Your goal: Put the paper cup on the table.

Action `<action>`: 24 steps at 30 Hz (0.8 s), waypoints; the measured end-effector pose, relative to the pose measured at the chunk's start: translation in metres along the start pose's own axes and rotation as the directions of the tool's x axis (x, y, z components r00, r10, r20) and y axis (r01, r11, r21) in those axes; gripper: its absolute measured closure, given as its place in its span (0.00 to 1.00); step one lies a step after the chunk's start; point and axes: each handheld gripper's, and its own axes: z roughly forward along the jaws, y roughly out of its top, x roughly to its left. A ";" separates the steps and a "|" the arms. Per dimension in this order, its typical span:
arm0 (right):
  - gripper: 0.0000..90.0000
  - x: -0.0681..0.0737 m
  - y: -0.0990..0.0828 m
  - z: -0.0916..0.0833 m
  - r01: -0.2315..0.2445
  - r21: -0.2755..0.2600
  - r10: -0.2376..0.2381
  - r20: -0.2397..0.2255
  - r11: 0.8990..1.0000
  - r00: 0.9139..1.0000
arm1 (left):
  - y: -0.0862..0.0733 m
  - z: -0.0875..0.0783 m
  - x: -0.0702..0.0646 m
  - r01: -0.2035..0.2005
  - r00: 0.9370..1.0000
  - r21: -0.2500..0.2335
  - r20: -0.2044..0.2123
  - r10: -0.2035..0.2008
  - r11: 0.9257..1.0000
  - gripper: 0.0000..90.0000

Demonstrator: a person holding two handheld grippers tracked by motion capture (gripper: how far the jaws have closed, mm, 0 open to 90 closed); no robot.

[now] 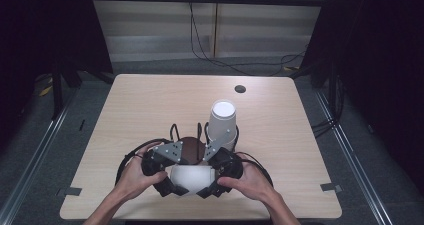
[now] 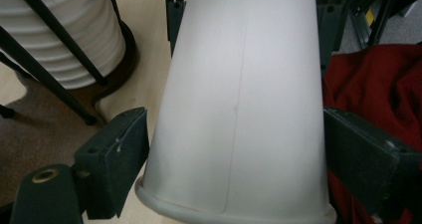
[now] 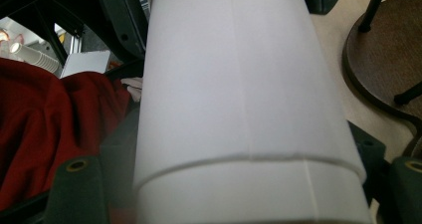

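A white paper cup lies on its side just above the table's near edge, between both grippers. My left gripper is shut on its rim end, and in the left gripper view its pads press the cup from both sides. My right gripper is shut on the other end, with the cup between its jaws. A thin ridge crosses the cup there; I cannot tell whether it is one cup or two nested. Behind stands an upside-down stack of cups in a wire holder on a dark round base.
The cup stack and holder base stand close beyond the grippers. The person's red clothing is near the table edge. A dark hole marks the far tabletop, and grey tape pieces sit at the front corners.
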 end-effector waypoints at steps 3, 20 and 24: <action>0.27 -0.001 -0.001 -0.001 -0.009 0.000 0.009 -0.002 1.000 1.000 | -0.001 -0.007 0.002 0.027 1.000 -0.042 -0.005 -0.027 0.999 0.15; 0.27 -0.005 -0.007 -0.017 -0.043 -0.042 0.044 0.044 0.998 0.998 | -0.017 -0.034 0.003 0.116 0.988 -0.258 -0.065 -0.137 0.959 0.17; 0.27 -0.007 -0.012 -0.020 -0.054 -0.056 0.057 0.054 0.997 0.997 | -0.024 -0.038 -0.001 0.114 0.980 -0.338 -0.117 -0.162 0.934 0.22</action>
